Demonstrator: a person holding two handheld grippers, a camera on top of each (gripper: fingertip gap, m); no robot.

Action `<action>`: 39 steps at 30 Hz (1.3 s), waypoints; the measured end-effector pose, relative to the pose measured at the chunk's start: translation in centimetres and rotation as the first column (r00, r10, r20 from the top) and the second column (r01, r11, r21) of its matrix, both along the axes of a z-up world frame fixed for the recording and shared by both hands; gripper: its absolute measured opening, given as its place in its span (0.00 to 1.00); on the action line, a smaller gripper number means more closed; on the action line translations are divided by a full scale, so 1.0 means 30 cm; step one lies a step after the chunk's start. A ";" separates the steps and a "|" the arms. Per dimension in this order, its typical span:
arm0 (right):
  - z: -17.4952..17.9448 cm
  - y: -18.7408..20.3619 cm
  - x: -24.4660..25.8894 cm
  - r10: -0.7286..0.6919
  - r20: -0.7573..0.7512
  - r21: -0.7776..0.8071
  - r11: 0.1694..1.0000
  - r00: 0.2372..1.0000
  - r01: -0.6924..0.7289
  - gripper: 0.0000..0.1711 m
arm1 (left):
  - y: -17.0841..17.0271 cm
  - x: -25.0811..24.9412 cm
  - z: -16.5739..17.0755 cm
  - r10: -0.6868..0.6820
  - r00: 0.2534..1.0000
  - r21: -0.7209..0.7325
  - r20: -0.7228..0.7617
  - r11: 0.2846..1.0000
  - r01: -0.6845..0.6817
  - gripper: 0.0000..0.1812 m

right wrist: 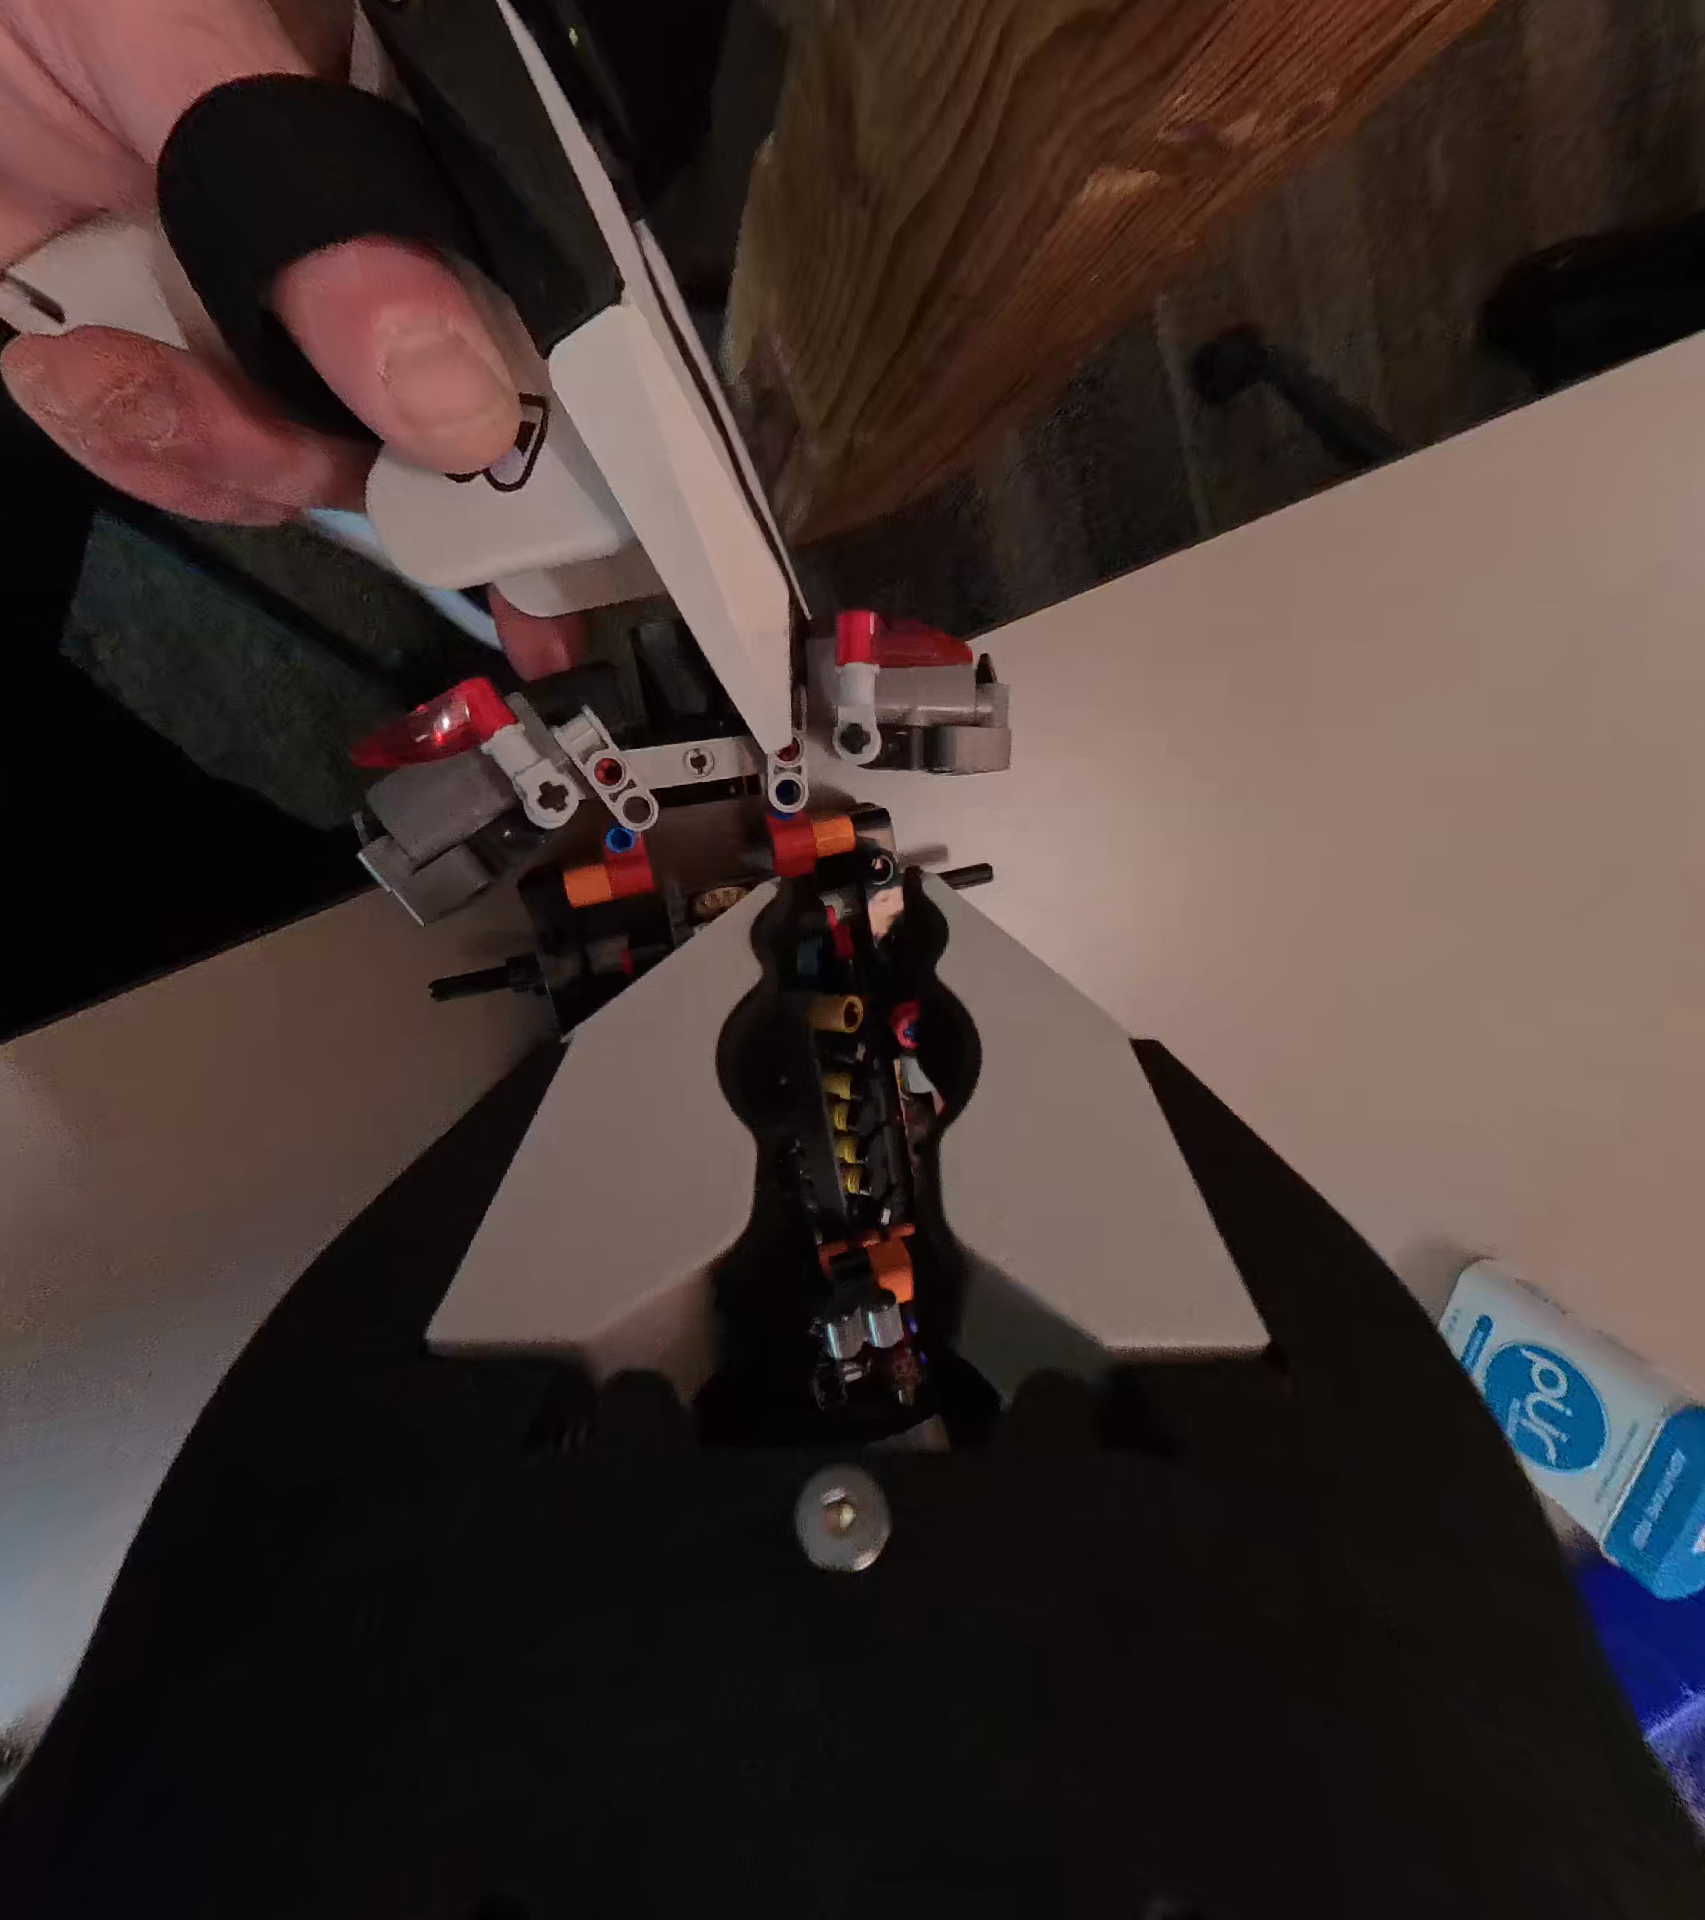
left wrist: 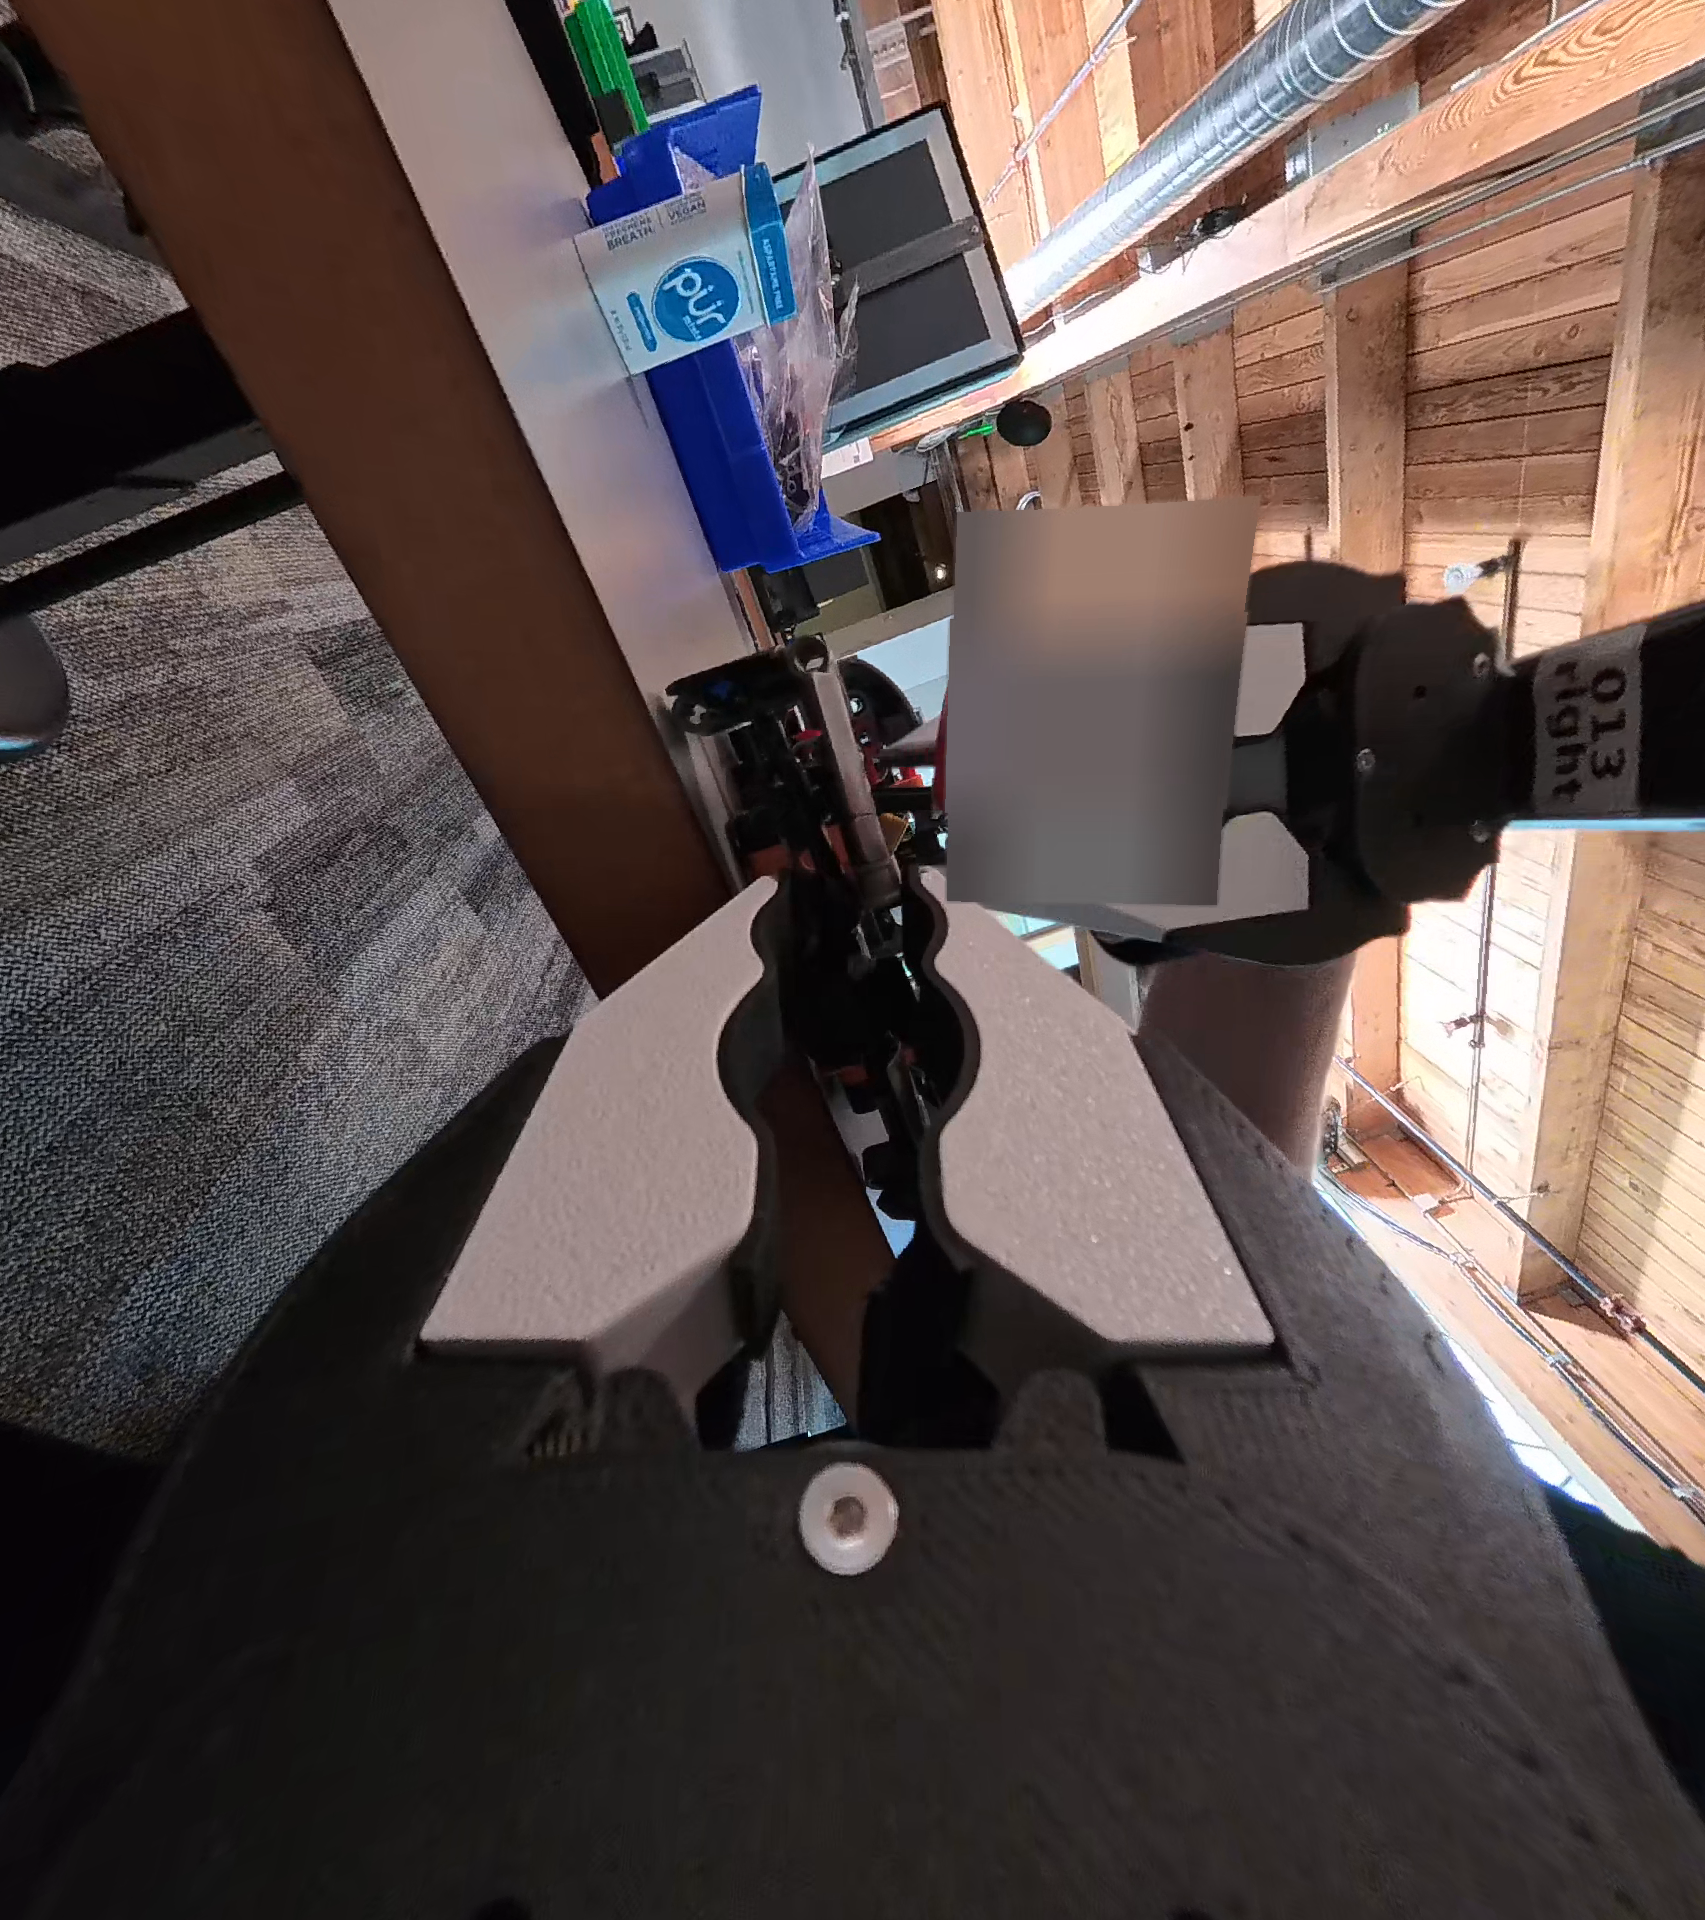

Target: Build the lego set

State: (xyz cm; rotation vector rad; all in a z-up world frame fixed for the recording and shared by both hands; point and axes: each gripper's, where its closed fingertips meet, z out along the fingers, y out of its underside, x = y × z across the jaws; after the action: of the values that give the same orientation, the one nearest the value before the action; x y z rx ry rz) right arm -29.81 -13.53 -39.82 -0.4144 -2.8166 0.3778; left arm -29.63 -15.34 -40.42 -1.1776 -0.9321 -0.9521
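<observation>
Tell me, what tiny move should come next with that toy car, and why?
Probably hold steady and press the grey rear frame home. Both the left gripper and right gripper look clamped on the lego car, so it seems braced for pushing.

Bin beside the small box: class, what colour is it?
Blue. The bin shows best in the left wrist view.

Left claw [left wrist: 848, 935] clamped on lego model [left wrist: 827, 790], right claw [left wrist: 1274, 769] near
</observation>
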 end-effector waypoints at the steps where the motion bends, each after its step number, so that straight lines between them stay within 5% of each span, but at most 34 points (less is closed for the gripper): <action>1: -0.010 0.001 -0.004 0.006 0.019 0.021 1.000 1.000 -0.007 0.10 | 0.000 0.000 0.000 0.000 1.000 -0.001 -0.001 1.000 0.000 0.09; 14: -0.056 0.006 -0.003 0.010 0.187 0.013 1.000 0.982 -0.012 0.08 | 0.005 0.004 -0.003 -0.012 1.000 0.015 0.015 1.000 0.012 0.10; 39: -0.073 0.004 -0.008 0.003 0.109 -0.017 1.000 0.994 -0.001 0.04 | -0.003 0.020 -0.011 0.030 0.998 -0.048 -0.053 0.998 -0.032 0.09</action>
State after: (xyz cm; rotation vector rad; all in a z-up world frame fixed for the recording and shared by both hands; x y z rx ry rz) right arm -30.06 -13.41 -42.02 -0.4489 -2.9217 0.3906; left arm -29.02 -15.44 -40.76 -1.2205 -0.9343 -0.8742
